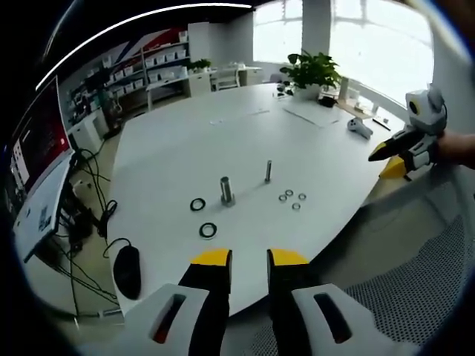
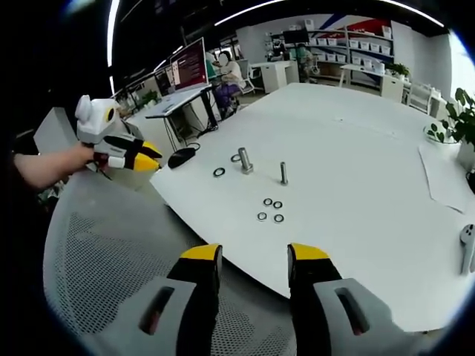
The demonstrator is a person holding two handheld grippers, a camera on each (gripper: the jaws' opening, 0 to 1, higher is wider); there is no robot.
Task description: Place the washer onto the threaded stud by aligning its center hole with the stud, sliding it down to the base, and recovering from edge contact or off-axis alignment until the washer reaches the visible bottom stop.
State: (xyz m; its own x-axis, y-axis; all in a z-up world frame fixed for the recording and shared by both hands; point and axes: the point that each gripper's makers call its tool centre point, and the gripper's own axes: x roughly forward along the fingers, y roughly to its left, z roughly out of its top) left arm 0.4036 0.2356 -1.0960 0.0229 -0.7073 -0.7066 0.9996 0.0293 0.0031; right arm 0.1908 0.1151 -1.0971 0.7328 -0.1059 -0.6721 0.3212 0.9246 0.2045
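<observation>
Approach: bring the right gripper (image 2: 252, 259), jaws apart and empty, over the near table (image 2: 356, 148) edge to 1 of 4 small washers (image 2: 270, 210). Left gripper (image 1: 249, 261) is likewise parted, empty. Washers lie flat, metallic rings, just beside the upright thin threaded stud (image 2: 283, 173), mid-table.

The table (image 1: 223, 141) has a smooth, matt white top. The thin stud (image 1: 268, 171) and the thicker bolt (image 1: 226, 190) look like bright bare metal, as do the small washers (image 2: 270, 210). The larger rings (image 1: 208, 231) look dark and matt. The chair (image 2: 104, 252) has grey woven mesh.
</observation>
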